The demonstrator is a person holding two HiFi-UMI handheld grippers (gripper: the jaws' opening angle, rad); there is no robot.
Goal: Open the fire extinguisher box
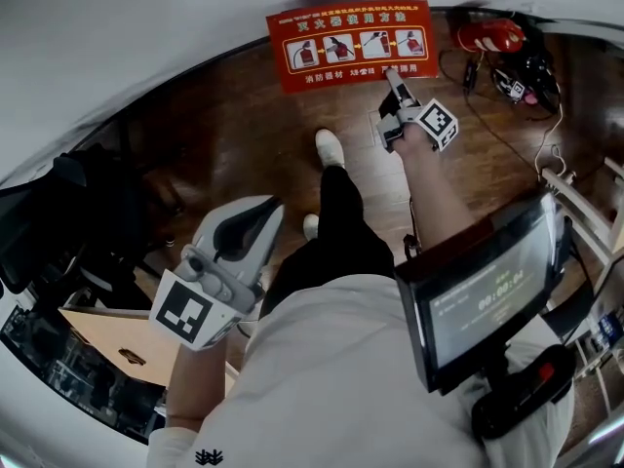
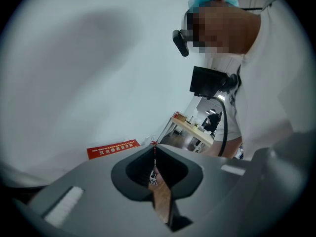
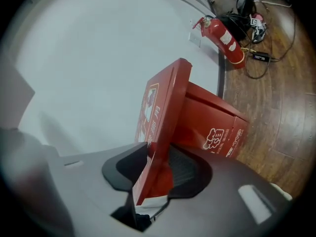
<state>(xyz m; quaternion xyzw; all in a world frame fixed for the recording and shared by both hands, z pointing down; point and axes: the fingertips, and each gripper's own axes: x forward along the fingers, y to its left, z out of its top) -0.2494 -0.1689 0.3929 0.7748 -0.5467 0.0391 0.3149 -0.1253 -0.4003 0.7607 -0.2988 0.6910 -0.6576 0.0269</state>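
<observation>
Item: fire extinguisher box (image 3: pixel 217 125), one, red, on the wood floor (image 3: pixel 276 98) against the wall. Its lid (image 3: pixel 165 102), one, is raised and pinched at the free edge by the right gripper (image 3: pixel 154 168), while the left gripper (image 2: pixel 157 174) is pressed together on nothing, well apart. Risk, as judged: the thin edge hold may slip and drop the lid shut, or an off-hinge pull may drag the box. Also counted: one extinguisher (image 3: pixel 223 36) lying beyond, two grippers.

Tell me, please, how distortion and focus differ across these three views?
Head view: fisheye bows the white wall; red lid sharp. Left gripper view: dark round vignette, soft shadow on the wall. Right gripper view: same vignette, lid fairly sharp.
</observation>
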